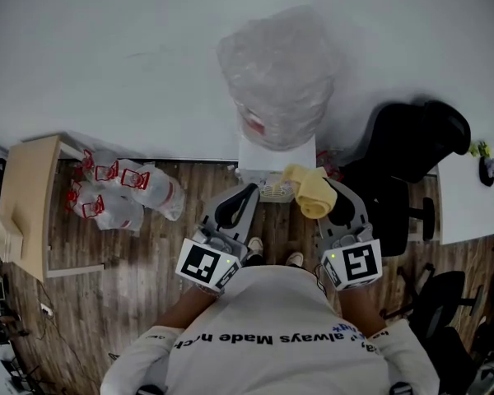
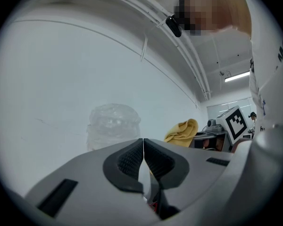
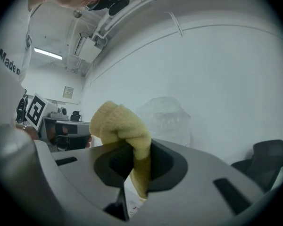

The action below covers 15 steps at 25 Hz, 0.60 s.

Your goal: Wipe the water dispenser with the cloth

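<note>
Two grippers are up in front of the person, and only one is doing any holding. The right gripper (image 1: 329,194) (image 3: 139,157) is clenched on the single yellow cloth (image 1: 307,189) (image 3: 120,124). A fold is pinched between its jaws and the bunched rest bulges out above them, close in front of the water dispenser (image 1: 276,156), though I cannot tell whether it touches. The left gripper (image 1: 245,196) (image 2: 143,147) has its jaws pressed together with nothing between them, and it is raised just beside the other, pointing at the same machine. There is one dispenser, a white box against the white wall. It carries one big bottle (image 1: 276,76) (image 2: 113,126) (image 3: 166,119) that is wrapped in crinkled clear plastic, so what is inside it cannot be made out. From overhead the grippers and cloth cover the lower front of the dispenser. Down on the wooden floor (image 1: 148,262) to the left lies a huddle of clear empty bottles (image 1: 123,189) with red fittings. They overlap too much for a sure count. One black office chair (image 1: 412,142) stands right of the dispenser. One wooden bench (image 1: 29,196) is on the left. One white bench (image 1: 465,200) is cut off at the right edge.
</note>
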Available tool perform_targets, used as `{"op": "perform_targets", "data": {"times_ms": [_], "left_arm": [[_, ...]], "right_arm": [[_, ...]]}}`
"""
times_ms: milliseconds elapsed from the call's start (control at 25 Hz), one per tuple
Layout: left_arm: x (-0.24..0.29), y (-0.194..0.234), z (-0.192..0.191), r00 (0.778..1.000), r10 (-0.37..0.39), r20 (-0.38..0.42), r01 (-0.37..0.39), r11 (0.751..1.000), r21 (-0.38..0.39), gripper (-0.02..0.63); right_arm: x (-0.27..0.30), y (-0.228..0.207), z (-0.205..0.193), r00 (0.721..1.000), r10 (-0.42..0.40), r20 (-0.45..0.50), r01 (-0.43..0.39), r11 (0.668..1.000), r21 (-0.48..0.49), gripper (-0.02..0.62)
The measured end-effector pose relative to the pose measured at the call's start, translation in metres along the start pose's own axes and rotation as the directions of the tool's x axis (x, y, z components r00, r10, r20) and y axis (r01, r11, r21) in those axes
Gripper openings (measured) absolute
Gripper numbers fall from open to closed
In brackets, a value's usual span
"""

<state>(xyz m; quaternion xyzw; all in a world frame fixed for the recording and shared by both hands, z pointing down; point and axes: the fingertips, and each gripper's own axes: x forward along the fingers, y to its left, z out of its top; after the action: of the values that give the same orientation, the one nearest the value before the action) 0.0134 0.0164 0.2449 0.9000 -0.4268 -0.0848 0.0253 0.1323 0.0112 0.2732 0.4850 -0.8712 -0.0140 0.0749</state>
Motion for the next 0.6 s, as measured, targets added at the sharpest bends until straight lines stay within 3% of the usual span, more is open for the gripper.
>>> {"op": "perform_targets", "data": {"times_ms": [600], "left_arm": [[0.011,0.012,-0.002,1.0,-0.005,0.002,0.005,1.0,-0.013,0.023]], "right_arm": [[0.011,-0.008,0.0,1.0,-0.009,-0.003,0.009,1.0,-0.002,0.058]]}}
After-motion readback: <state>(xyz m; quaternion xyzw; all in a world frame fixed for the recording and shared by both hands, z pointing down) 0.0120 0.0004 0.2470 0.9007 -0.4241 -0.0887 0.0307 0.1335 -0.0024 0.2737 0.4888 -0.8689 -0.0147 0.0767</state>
